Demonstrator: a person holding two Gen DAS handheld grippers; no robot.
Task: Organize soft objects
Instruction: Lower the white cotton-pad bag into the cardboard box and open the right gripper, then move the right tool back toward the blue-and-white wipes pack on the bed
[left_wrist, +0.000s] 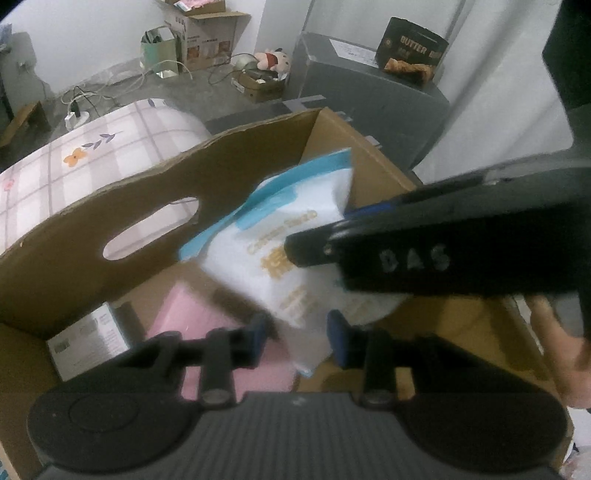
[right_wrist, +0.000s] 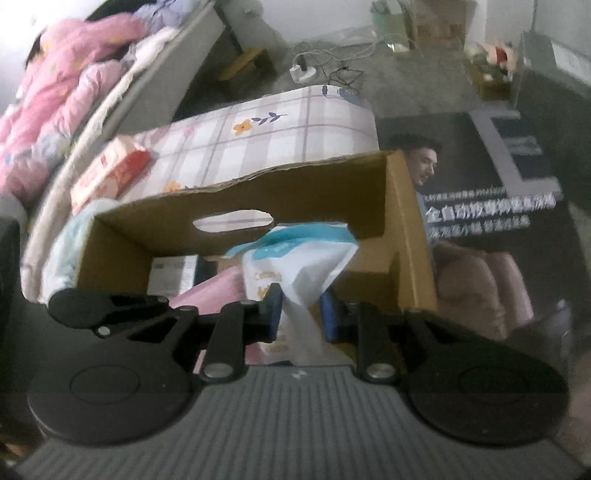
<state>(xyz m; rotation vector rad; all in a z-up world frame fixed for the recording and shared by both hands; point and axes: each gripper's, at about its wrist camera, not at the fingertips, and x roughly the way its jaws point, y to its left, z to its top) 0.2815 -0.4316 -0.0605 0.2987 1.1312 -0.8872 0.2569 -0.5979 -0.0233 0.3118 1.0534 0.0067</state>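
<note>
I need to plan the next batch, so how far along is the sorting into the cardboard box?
Done: a pink pack and a small white box already lie inside the cardboard box. In hand: the right claw pinches the white and blue soft pack over the box; the left claw hangs open beside it. Left: a pink and red pack lies on the checked bedding outside.

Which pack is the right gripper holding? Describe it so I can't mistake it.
Find the open cardboard box with the oval handle hole. Inside, the right gripper pinches a soft white pack with a blue top edge and gold lettering, unlike the flat pink pack beside it.
</note>
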